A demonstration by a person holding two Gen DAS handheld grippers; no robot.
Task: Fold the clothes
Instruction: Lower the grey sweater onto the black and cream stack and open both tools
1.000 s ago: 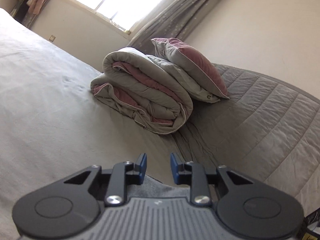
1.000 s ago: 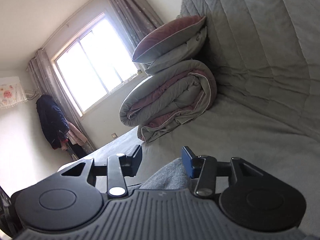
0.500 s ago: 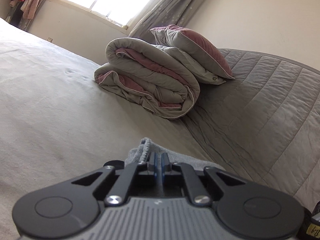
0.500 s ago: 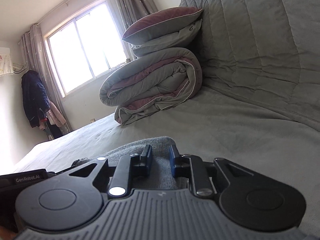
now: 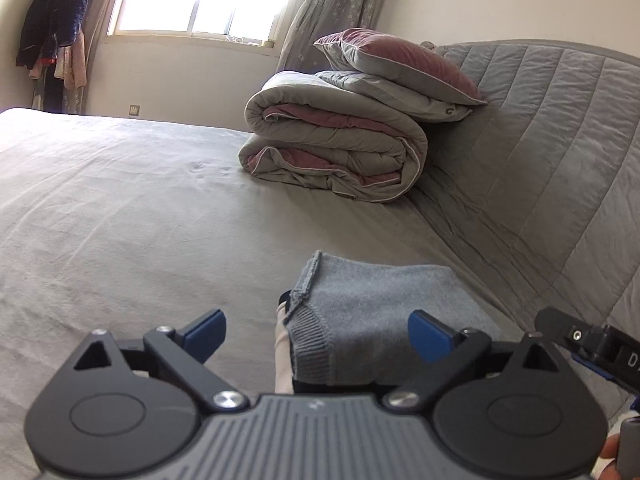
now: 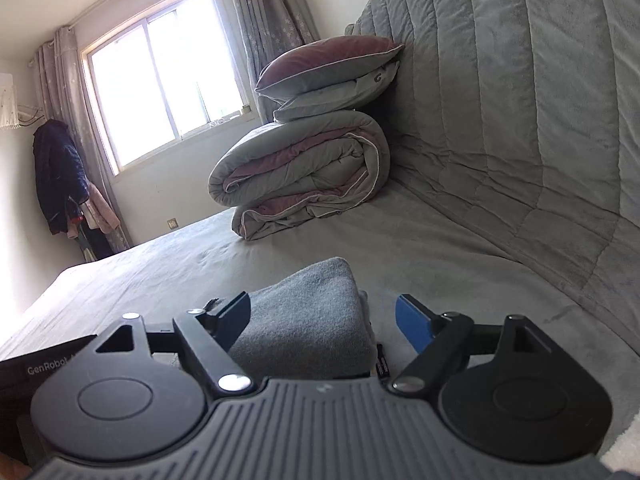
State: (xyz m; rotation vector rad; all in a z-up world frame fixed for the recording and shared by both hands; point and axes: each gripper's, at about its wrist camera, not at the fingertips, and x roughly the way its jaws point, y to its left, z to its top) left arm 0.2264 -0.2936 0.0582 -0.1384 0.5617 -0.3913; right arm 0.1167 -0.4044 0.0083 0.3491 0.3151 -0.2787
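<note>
We're seeing left gripper and right gripper both opening, pads clear of folded grey sweater lying between them.

1. The right gripper was opening its jaws wide, pads clear of the cloth.
2. A folded grey sweater lay between them on the bed.
3. Beyond it, a rolled duvet carried two pillows against the headboard.
4. A window glared at left.
</note>
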